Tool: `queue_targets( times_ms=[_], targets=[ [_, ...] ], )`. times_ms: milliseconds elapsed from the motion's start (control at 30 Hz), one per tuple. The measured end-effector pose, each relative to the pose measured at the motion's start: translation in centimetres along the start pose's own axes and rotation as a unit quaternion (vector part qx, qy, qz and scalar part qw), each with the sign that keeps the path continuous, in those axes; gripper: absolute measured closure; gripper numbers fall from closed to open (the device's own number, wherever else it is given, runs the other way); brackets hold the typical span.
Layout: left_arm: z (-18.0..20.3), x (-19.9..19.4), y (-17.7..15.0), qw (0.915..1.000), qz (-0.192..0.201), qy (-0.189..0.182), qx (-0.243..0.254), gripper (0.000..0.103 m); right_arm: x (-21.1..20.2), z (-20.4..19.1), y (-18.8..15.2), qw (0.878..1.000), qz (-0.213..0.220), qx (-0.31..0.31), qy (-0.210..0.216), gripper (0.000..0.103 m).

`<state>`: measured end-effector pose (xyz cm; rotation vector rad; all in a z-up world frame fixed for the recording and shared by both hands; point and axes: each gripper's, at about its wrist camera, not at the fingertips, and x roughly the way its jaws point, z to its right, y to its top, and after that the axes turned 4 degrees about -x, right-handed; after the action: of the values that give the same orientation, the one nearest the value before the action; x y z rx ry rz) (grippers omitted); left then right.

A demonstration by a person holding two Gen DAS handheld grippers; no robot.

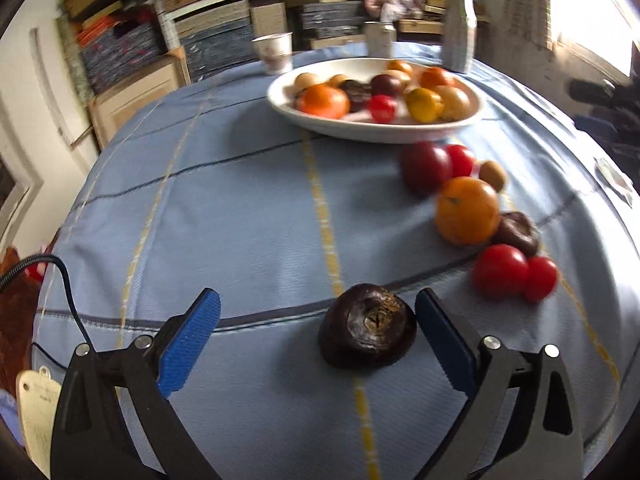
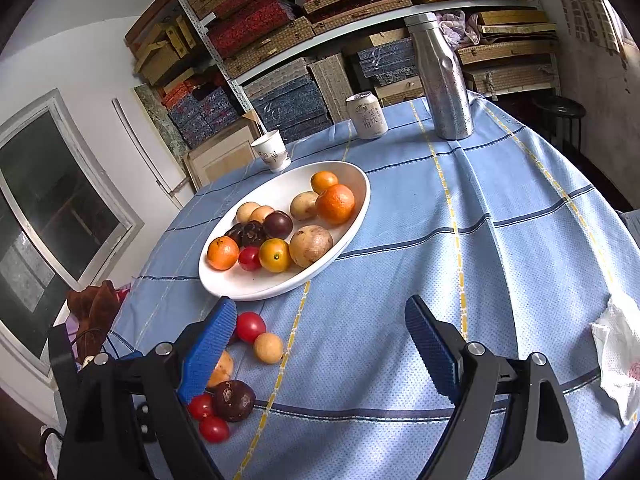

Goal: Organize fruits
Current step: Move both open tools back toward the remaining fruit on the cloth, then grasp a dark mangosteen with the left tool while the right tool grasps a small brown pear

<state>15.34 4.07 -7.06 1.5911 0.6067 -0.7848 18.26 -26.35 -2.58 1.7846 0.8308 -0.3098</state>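
My left gripper [image 1: 318, 336] has its jaws spread wide over the blue checked cloth of the worktop [image 1: 240, 200]. A dark, wrinkled passion fruit [image 1: 367, 326] lies between them, close against the right pad, with a clear gap to the left one; neither pad presses on it. My right gripper [image 2: 320, 344] also has its jaws wide apart, with only bare cloth between them.

Just beyond and to the right of the passion fruit, loose fruit lies in a line: two red tomatoes [image 1: 514, 274], another dark passion fruit [image 1: 518, 232], a large orange [image 1: 466, 210], a dark red fruit [image 1: 426, 167], one more tomato and a small tan fruit.

Farther off sits the white oval dish [image 2: 356, 216], holding oranges, tan fruits, dark passion fruits, a yellow one and a tomato.

At the far edge stand a paper cup [image 2: 272, 154], a drink can [image 2: 366, 115] and a steel bottle [image 2: 440, 80]. A crumpled tissue [image 2: 618, 356] lies at the right.
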Motion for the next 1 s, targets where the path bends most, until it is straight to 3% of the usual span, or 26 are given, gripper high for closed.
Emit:
queue_targets(
  times_ms=[167, 300, 400, 867, 1000],
  targets=[
    [0.3, 0.0, 0.1, 0.9996, -0.002, -0.026, 0.008, 0.033, -0.1, -0.2, 0.0, 1.0, 0.002, -0.008, 0.0, 0.016],
    [0.3, 0.1, 0.1, 0.9988, -0.005, -0.049, 0.001, 0.041, -0.1, -0.2, -0.1, 1.0, 0.0, -0.007, -0.001, 0.016],
    [0.6, 0.2, 0.0, 0.9975, -0.011, -0.07, 0.003, 0.057, -0.1, -0.4, -0.2, 1.0, -0.002, -0.01, 0.0, 0.016],
    [0.2, 0.2, -0.5, 0.9974, -0.023, -0.068, -0.001, 0.054, 2.7, -4.0, -2.2, 0.994, -0.056, -0.093, -0.005, 0.016],
    [-0.2, 0.1, -0.7, 0.9969, -0.022, -0.075, -0.006, 0.057, 3.9, -5.0, -2.8, 0.989, -0.079, -0.125, -0.01, 0.035]
  ],
)
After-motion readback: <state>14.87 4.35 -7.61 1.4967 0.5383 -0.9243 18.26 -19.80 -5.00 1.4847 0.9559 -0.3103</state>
